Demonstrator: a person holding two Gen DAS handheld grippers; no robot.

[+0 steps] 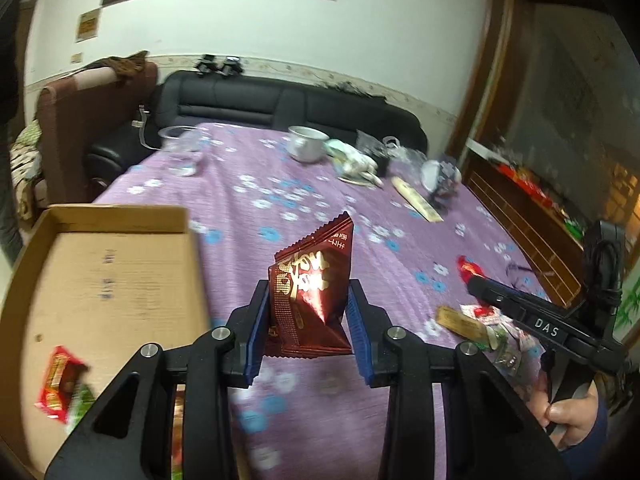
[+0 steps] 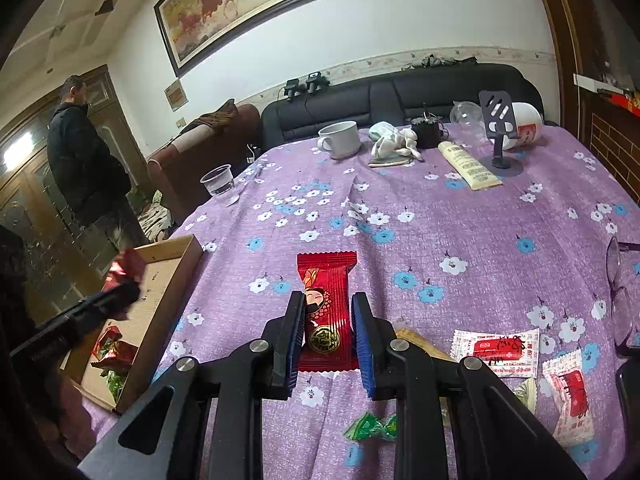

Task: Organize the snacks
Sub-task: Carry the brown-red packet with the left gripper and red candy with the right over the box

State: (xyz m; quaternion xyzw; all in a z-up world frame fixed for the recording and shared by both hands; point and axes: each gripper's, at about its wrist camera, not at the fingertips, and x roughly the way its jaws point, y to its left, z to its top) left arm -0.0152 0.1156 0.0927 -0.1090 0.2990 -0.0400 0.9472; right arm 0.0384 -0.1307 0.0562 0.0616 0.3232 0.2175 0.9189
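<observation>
Cardboard tray [image 1: 120, 280] at desk [image 2: 440, 232] edge holds wrappers; our left gripper [image 1: 307, 316] clamps dark-red packet [image 1: 310, 300]; right gripper [image 2: 328, 340] jaws grasping red candy [image 2: 326, 308].

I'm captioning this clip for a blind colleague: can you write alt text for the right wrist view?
The right gripper grips a red snack packet above a purple flowered tablecloth. More wrapped snacks lie at lower right, and a cardboard box holding a few sits at left, with the left gripper carrying a dark red packet over it.
</observation>
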